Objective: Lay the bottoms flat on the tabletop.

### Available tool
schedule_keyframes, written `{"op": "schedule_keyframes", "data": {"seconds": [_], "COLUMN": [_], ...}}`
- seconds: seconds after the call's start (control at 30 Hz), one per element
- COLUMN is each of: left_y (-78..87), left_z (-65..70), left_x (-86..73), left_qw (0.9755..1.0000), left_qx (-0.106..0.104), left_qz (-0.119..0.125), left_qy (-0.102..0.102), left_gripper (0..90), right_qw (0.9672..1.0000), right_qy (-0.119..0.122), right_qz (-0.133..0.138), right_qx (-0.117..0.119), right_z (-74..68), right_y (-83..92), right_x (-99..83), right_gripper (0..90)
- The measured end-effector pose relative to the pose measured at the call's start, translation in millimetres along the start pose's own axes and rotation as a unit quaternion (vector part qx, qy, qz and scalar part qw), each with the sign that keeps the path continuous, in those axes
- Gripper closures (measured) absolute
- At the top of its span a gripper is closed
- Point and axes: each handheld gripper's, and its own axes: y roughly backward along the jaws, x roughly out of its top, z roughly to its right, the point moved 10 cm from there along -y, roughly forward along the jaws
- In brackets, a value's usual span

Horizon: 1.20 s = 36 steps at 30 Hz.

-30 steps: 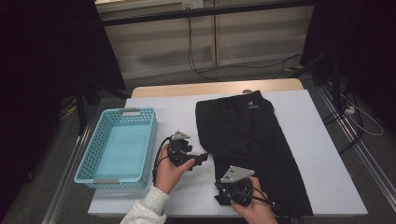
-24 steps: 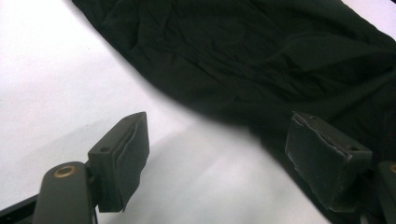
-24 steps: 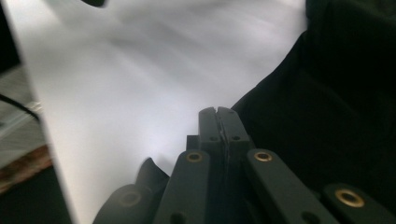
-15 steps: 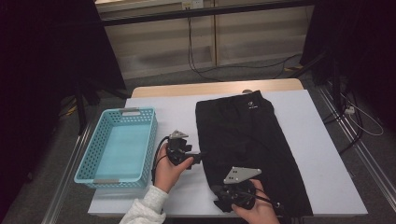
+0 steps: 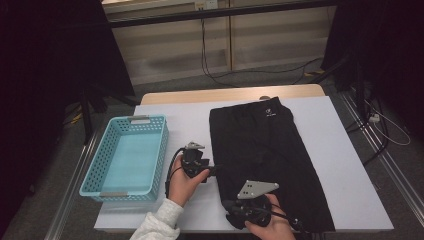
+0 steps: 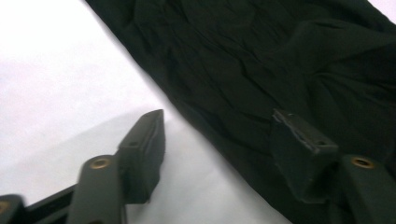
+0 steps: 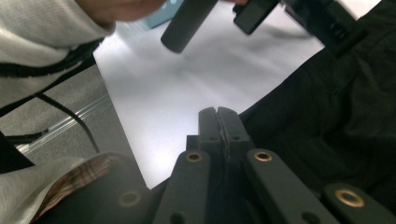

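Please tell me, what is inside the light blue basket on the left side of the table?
Nothing can be seen inside the basket: its pale blue floor is bare in the high view. The near wall covers a thin strip of the floor along the front, so that strip cannot be checked.

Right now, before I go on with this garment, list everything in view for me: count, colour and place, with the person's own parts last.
Trousers: one pair, black, laid flat on the table's right half, waistband at the far end.
Basket: one, light blue, perforated walls, at the table's left edge.
Table: one, white top, wooden strip along its far edge.
Cables: several, black, on the floor beyond the table.
Left gripper: one, black, jaws apart and just closing, straddling the garment's left edge.
Right gripper: one, black, jaws shut at the garment's near left corner; whether it pinches fabric is unclear.
Sleeve: one, light grey, bottom edge.
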Motion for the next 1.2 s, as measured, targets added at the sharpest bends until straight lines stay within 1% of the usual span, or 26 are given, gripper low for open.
{"op": "schedule_keyframes", "data": {"seconds": [0.07, 0.13, 0.17, 0.23, 0.27, 0.3, 0.33, 0.37, 0.4, 0.43, 0.5, 0.53, 0.57, 0.6, 0.63, 0.73, 0.8, 0.9, 0.93, 0.97, 1.0, 1.03, 1.07, 1.1, 1.13, 1.2], "left_y": [-0.5, -0.7, -1.5, -3.0, -3.7, -4.4, -5.7, -6.8, -7.0, -8.2, -9.9, -10.4, -10.5, -10.3, -9.2, -3.5, 4.3, 16.9, 20.1, 22.8, 24.3, 24.2, 23.8, 21.6, 19.2, 14.2], "left_z": [0.7, 2.4, 3.8, 6.4, 8.9, 11.2, 12.6, 13.6, 14.0, 15.6, 16.2, 16.0, 16.5, 16.4, 15.6, 11.2, 5.4, -5.8, -8.7, -12.0, -13.6, -14.1, -15.2, -15.0, -14.3, -15.1], "left_x": [0.1, -0.9, -1.5, -2.0, -2.3, -3.5, -3.7, -3.2, -3.7, -3.7, -3.9, -4.1, -4.6, -4.7, -5.0, -3.2, -0.5, 8.2, 10.1, 11.0, 11.6, 11.9, 11.3, 10.4, 9.3, 6.2], "left_qw": [1.0000, 1.0000, 1.0000, 0.9999, 0.9999, 0.9997, 0.9996, 0.9997, 0.9995, 0.9996, 0.9995, 0.9996, 0.9996, 0.9996, 0.9995, 0.9995, 0.9996, 1.0000, 0.9999, 0.9998, 0.9997, 0.9997, 0.9997, 0.9997, 0.9998, 0.9999], "left_qx": [0.003, -0.005, -0.007, -0.002, -0.006, -0.010, -0.007, -0.001, -0.002, -0.005, -0.007, -0.010, -0.018, -0.020, -0.020, -0.018, -0.014, 0.004, 0.012, 0.021, 0.023, 0.020, 0.020, 0.020, 0.013, 0.012], "left_qz": [0.002, -0.003, -0.003, -0.006, -0.009, -0.015, -0.015, -0.014, -0.020, -0.020, -0.019, -0.018, -0.019, -0.018, -0.022, -0.025, -0.023, -0.002, 0.003, 0.004, 0.008, 0.011, 0.011, 0.012, 0.012, 0.009], "left_qy": [0.003, 0.003, -0.002, -0.015, -0.012, -0.016, -0.021, -0.022, -0.026, -0.020, -0.023, -0.019, -0.009, -0.004, -0.007, 0.003, 0.005, 0.008, 0.008, 0.003, 0.005, 0.008, 0.002, 0.003, 0.005, 0.004], "left_gripper": [40.1, 45.0, 48.3, 51.7, 56.1, 60.5, 63.0, 65.7, 68.1, 72.9, 80.0, 83.7, 87.9, 89.6, 90.0, 90.0, 90.0, 90.0, 90.0, 90.0, 90.0, 90.0, 90.0, 90.0, 90.0, 90.0], "right_qw": [1.0000, 1.0000, 1.0000, 1.0000, 1.0000, 1.0000, 1.0000, 1.0000, 0.9999, 0.9999, 0.9997, 0.9997, 0.9997, 0.9996, 0.9997, 0.9997, 0.9996, 0.9997, 0.9997, 0.9996, 0.9995, 0.9995, 0.9993, 0.9992, 0.9989, 0.9976], "right_qy": [0.001, 0.002, 0.004, 0.007, 0.007, 0.007, 0.008, 0.008, 0.008, 0.013, 0.021, 0.022, 0.023, 0.024, 0.023, 0.025, 0.027, 0.022, 0.018, 0.021, 0.028, 0.030, 0.031, 0.033, 0.034, 0.034], "right_qz": [-0.001, -0.002, -0.004, -0.003, -0.004, -0.003, -0.003, -0.003, -0.003, -0.004, -0.008, -0.008, -0.007, -0.007, -0.006, -0.004, -0.002, 0.006, 0.012, 0.016, 0.015, 0.013, 0.012, 0.012, 0.012, 0.008], "right_qx": [0.000, -0.002, -0.001, -0.003, -0.002, -0.002, -0.004, -0.004, -0.005, -0.008, -0.010, -0.011, -0.010, -0.010, -0.009, -0.003, 0.001, 0.008, 0.008, 0.005, 0.003, -0.003, -0.014, -0.021, -0.031, -0.059], "right_z": [-0.7, -0.9, -1.5, -1.9, -2.6, -3.0, -2.8, -2.7, -2.4, -2.0, -2.3, -2.1, -2.2, -2.6, -3.0, -6.6, -9.4, -13.2, -13.7, -13.4, -13.7, -13.1, -10.5, -6.9, -1.5, 14.4], "right_y": [0.2, 0.1, -0.2, -0.5, -0.6, -0.7, -0.8, -1.1, -1.4, -1.7, -2.2, -2.1, -2.2, -2.3, -2.5, -5.1, -7.9, -12.8, -14.7, -16.3, -17.1, -16.3, -13.3, -8.9, -3.4, 8.9], "right_x": [0.7, 0.3, 0.0, 0.0, 0.1, 0.4, 0.6, 0.6, 0.6, 0.3, 0.2, 0.8, 1.7, 2.6, 3.7, 6.4, 8.4, 14.1, 16.8, 19.4, 21.1, 22.6, 24.3, 25.4, 25.8, 23.4], "right_gripper": [89.5, 89.5, 89.5, 89.6, 89.6, 89.6, 89.5, 89.5, 89.6, 89.6, 89.6, 89.6, 89.6, 89.6, 89.6, 89.6, 89.6, 89.4, 88.0, 83.7, 76.6, 68.2, 63.7, 63.4, 61.3, 57.2]}}
